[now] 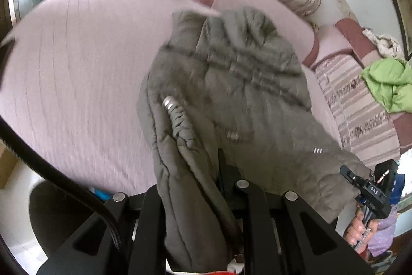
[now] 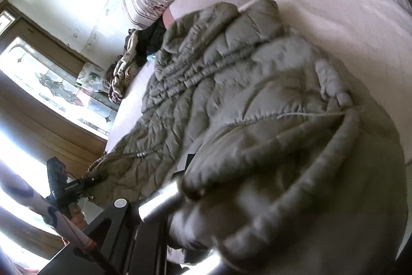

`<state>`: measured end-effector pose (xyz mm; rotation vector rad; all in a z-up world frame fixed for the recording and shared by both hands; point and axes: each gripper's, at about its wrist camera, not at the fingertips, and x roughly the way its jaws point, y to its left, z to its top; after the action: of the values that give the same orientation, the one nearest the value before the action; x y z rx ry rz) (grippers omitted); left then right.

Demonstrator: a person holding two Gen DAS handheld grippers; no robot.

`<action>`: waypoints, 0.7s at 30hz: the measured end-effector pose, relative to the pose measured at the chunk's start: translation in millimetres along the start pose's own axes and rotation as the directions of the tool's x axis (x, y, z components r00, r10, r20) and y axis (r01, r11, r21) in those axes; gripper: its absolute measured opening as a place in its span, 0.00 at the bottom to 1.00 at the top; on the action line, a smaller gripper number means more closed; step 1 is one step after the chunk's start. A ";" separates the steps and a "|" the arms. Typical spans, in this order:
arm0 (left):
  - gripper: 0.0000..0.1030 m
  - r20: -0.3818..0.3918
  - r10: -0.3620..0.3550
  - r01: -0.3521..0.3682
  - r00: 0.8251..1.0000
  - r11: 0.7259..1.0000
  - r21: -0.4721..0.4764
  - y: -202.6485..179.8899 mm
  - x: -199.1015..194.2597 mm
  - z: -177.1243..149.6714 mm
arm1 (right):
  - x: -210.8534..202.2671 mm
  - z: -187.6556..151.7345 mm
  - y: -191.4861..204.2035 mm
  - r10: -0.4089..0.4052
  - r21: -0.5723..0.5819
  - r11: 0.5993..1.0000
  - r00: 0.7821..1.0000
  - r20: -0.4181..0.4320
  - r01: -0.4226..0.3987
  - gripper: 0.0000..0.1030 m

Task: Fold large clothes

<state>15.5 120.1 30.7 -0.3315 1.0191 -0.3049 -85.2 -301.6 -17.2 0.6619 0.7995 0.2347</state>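
Left wrist view: the left tool (image 1: 206, 218) is clamped on a fold of the grey-green padded coat (image 1: 231, 84), which hangs from it and trails onto the pink bed (image 1: 77, 63). At the far right, the right tool (image 1: 360, 179) grips the coat's other edge.

Right wrist view: the right tool (image 2: 185, 197) is closed on bunched coat (image 2: 231, 94) fabric; the rest lies across the bed (image 2: 334, 17)

Quilted matt cloth jacket (image 1: 231, 84) – shiny metal toggles (image 1: 168, 102) – ribbed bedsheet (image 1: 77, 68)
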 end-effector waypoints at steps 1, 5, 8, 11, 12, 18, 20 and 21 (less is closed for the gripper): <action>0.14 0.025 0.003 -0.003 1.000 1.000 0.007 -4.8 -4.0 7.2 | 2.5 10.0 8.1 -0.006 -0.018 1.000 1.000 0.009 0.007 0.16; 0.15 0.117 0.051 -0.058 0.992 0.997 0.060 -33.0 -8.4 42.3 | 8.0 49.8 38.3 -0.040 -0.085 0.995 0.997 0.066 0.046 0.16; 0.15 0.167 0.085 -0.101 0.982 0.991 0.087 -52.6 -5.6 73.4 | 11.1 80.2 55.0 -0.052 -0.111 0.992 0.992 0.115 0.065 0.16; 0.15 0.193 0.108 -0.125 0.975 0.989 0.079 -66.8 0.3 110.3 | 15.5 117.1 65.5 -0.050 -0.114 0.991 0.985 0.164 0.069 0.16; 0.15 0.198 0.113 -0.129 0.974 0.989 0.072 -69.0 2.6 123.0 | 18.1 126.2 67.3 -0.051 -0.112 0.991 0.984 0.171 0.071 0.16; 0.15 0.169 0.172 -0.176 0.970 0.984 0.005 -74.3 38.8 199.9 | 50.4 201.4 72.9 -0.103 -0.065 0.991 0.973 0.205 0.118 0.16; 0.15 0.154 0.217 -0.218 0.964 0.976 -0.009 -76.7 60.2 225.0 | 71.2 227.3 73.6 -0.145 -0.056 0.986 0.968 0.205 0.159 0.16; 0.15 0.149 0.238 -0.239 0.960 0.971 -0.011 -78.0 69.6 234.6 | 80.0 238.1 72.7 -0.167 -0.057 0.982 0.965 0.203 0.182 0.16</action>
<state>245.6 51.4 121.7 -0.2180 0.8993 -0.0644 146.3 -319.7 103.1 0.5311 0.6508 0.0368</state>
